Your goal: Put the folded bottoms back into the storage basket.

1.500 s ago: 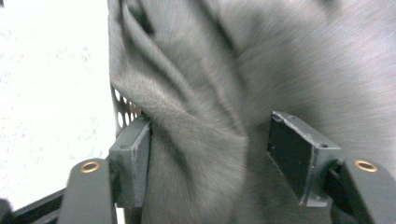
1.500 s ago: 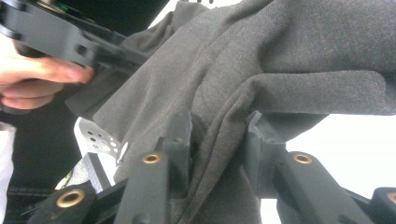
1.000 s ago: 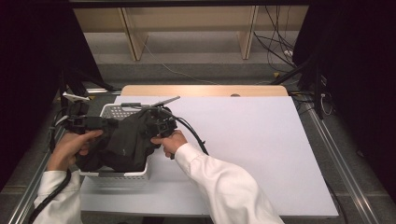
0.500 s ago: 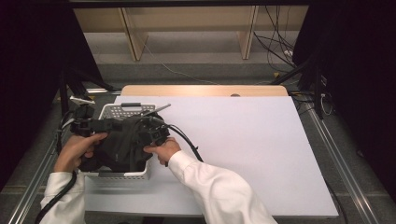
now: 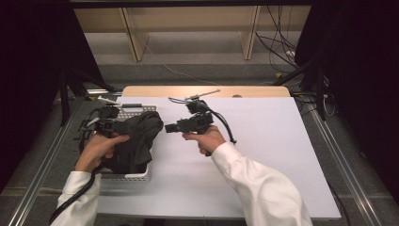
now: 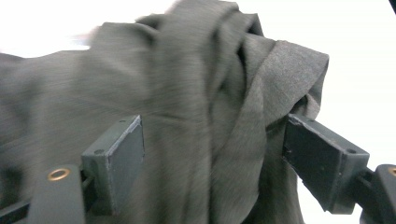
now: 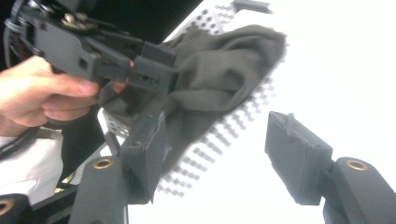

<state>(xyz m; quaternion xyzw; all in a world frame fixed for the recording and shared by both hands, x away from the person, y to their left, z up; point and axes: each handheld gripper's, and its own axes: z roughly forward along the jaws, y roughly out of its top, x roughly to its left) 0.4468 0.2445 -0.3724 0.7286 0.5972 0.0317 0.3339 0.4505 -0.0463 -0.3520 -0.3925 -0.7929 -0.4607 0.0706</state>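
**Dark garment bunching over the white basket**

A dark grey-olive garment is lying crumpled in and over a white perforated basket, which is sitting at the left edge of the bench, partway between its near and far corners. The cloth is heaping up in thick folds, hiding most of the basket's inside and spilling over its right rim. In the left gripper view a twisted, rope-like fold is running upright through the bundle.

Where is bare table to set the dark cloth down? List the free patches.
Free: the white table sheet right of the right tool, and its near strip. Crowded: the left end, where the white perforated basket holds the dark grey cloth.
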